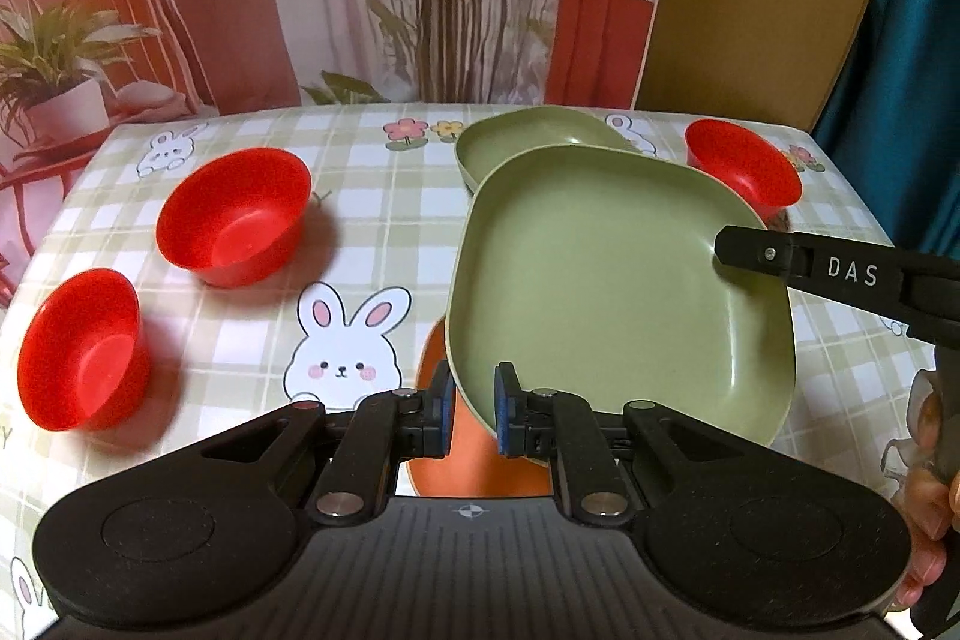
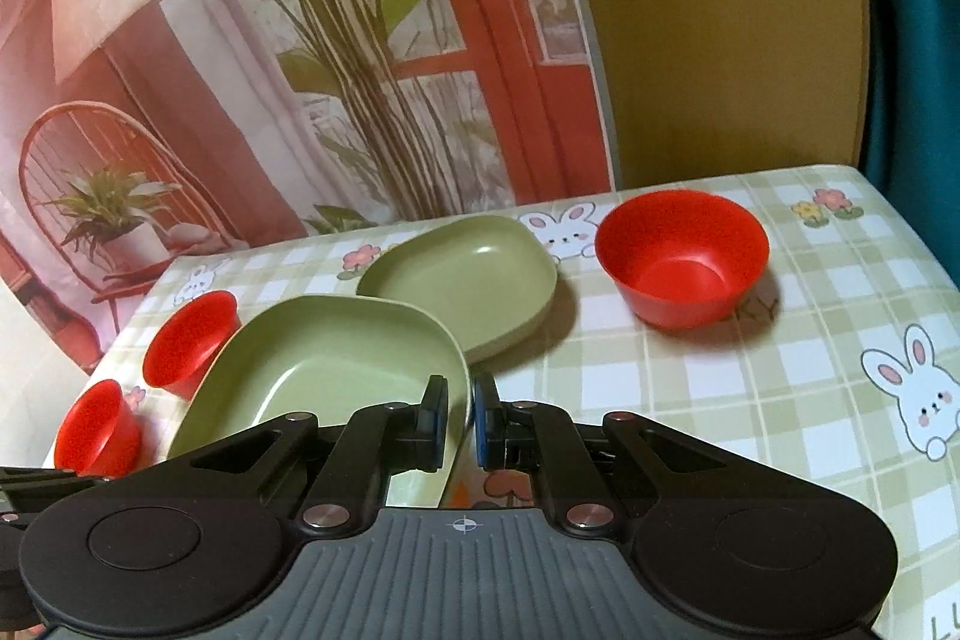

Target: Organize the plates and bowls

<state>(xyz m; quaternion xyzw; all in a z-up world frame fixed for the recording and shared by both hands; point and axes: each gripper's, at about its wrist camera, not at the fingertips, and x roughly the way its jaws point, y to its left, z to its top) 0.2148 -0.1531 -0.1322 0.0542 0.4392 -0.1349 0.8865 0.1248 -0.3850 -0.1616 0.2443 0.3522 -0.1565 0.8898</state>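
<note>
Plate, green, square-ish — lifted, tilted over counter, near edge above 2nd green plate. Left gripper jaws pinching near rim; right gripper jaws pinching opposite rim. Looks light, stiff, glossy — likely slippery; thin raised rim best hold. 3 red bowls apart on counter.

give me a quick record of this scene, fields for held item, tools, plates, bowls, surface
held item: near green plate, lifted and tilted, gripped at two rim points
left tool: shut on the plate's near rim
right tool: shut on the plate's rim at the opposite side
other plate: second green plate, flat on the table behind the held one
bowls: three red bowls, two together and one apart, all upright, empty
also: an orange item partly hidden under the held plate
surface: checked tablecloth with rabbit prints
</note>
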